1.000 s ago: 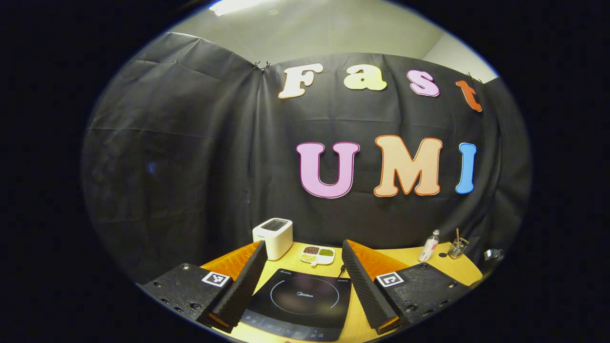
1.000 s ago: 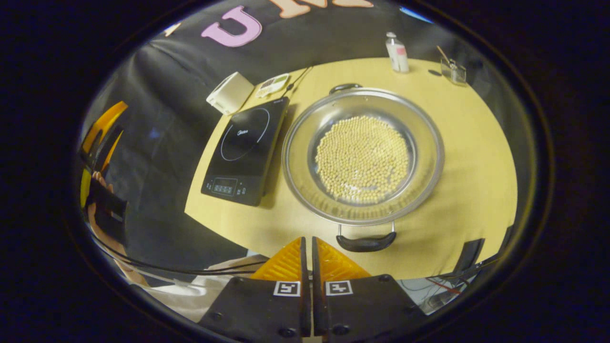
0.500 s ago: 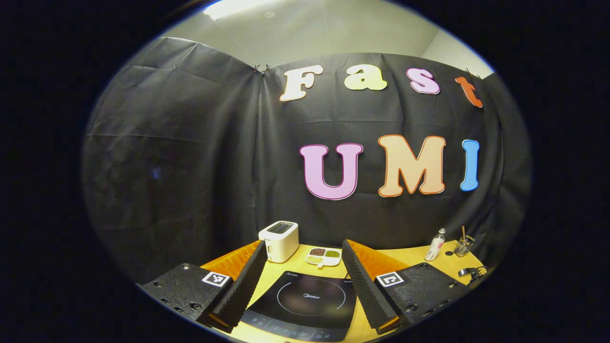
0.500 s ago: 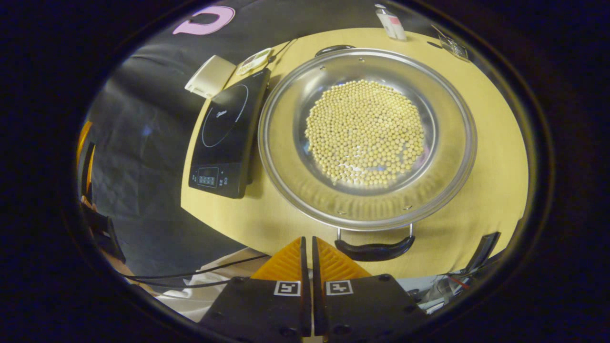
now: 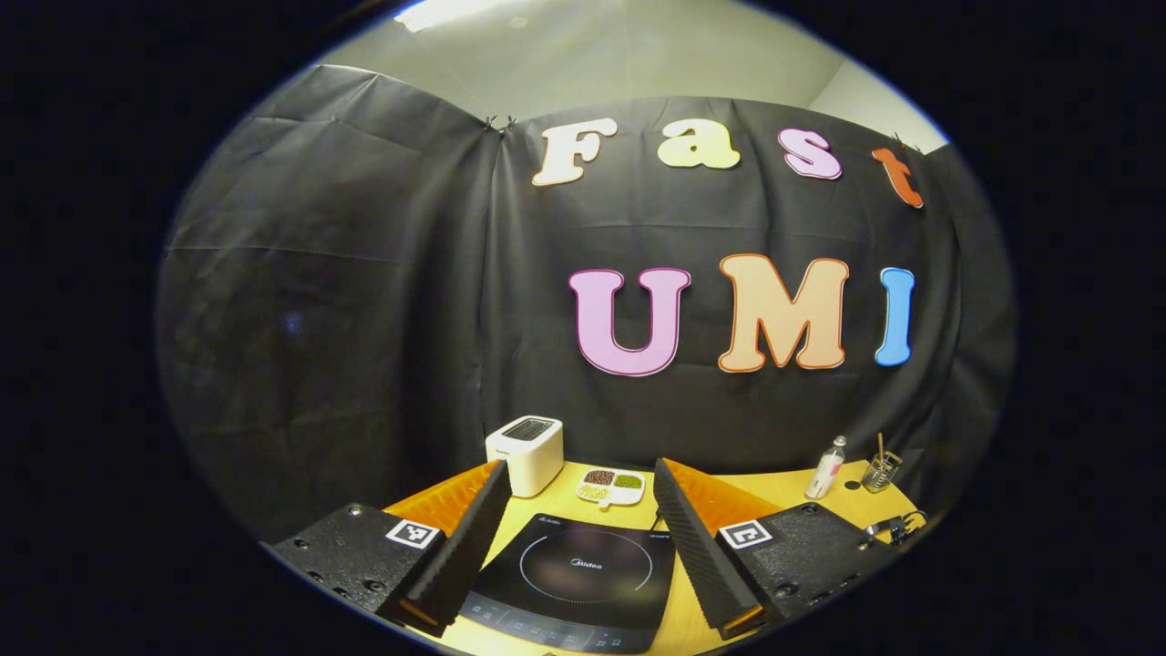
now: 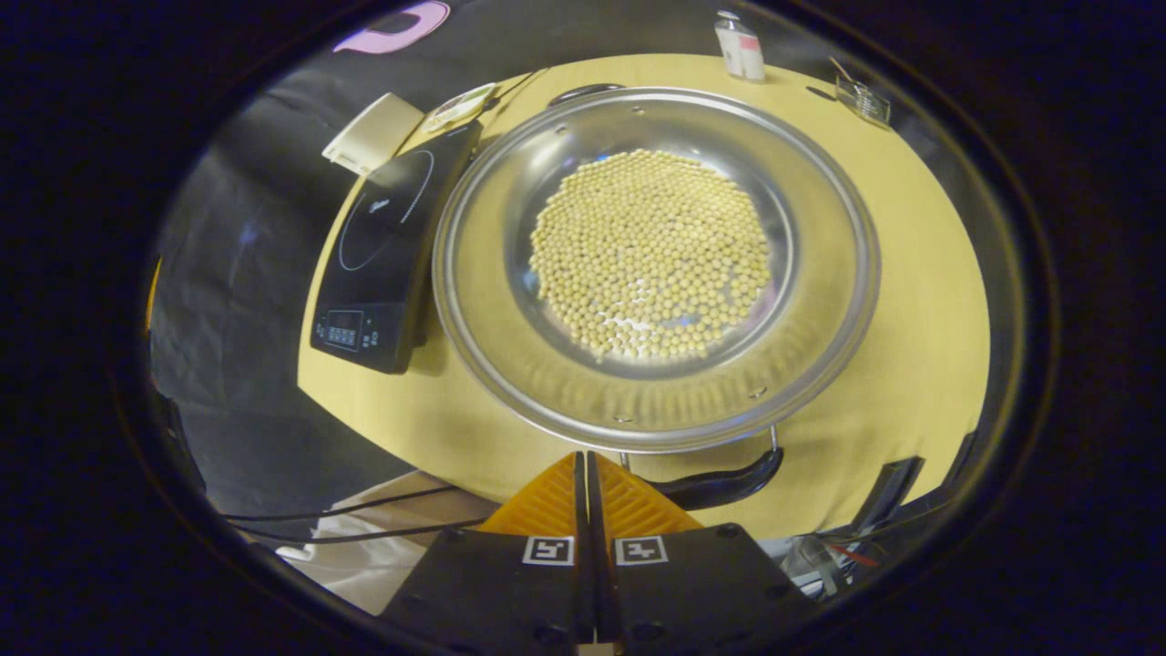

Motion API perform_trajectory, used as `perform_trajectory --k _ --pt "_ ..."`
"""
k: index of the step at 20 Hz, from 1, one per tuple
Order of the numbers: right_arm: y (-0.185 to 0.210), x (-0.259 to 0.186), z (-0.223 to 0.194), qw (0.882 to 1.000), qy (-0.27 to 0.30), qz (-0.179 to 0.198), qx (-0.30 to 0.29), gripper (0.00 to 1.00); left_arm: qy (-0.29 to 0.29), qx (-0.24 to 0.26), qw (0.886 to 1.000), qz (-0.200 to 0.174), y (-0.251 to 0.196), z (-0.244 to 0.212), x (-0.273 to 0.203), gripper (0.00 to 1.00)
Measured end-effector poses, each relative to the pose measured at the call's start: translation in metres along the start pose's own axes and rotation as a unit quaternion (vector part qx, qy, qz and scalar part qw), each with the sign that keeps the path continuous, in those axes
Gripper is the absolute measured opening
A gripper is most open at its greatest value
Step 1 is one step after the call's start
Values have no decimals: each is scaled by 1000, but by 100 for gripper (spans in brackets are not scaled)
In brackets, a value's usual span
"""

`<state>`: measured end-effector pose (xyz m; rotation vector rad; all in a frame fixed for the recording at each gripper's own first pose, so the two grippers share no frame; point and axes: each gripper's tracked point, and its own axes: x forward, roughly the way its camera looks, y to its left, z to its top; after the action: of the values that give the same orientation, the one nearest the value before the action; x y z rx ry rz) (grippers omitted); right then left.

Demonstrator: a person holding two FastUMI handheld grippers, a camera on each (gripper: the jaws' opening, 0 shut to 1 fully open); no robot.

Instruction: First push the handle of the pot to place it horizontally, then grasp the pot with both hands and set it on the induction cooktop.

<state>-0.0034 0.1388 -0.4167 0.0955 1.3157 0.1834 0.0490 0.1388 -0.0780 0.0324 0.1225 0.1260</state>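
Pot [image 6: 656,401] beside cooktop [image 6: 378,246]; right tool [image 6: 586,460] closed.

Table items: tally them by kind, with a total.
Round steel pot of pale beans: 1
Black induction cooktop: 1
White toaster: 1
White divided dish: 1
Small clear bottle: 1
Clear glass holder: 1
Total: 6

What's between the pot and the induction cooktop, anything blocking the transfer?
Nothing visible. In the right gripper view the pot sits right beside the induction cooktop on the table, and the cooktop's surface is bare. The toaster and sectioned dish stand behind the cooktop, off the path.
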Motion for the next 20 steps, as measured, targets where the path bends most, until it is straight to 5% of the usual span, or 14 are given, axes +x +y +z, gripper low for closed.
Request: perform_trajectory --k 10,20 --pt "-69 -10 21 995 -31 -61 74 0 17 -5 998 -56 -37 -10 20 96" --pt "-114 -8 44 991 -32 -102 78 2 38 -6 995 -89 -67 -21 26 96"
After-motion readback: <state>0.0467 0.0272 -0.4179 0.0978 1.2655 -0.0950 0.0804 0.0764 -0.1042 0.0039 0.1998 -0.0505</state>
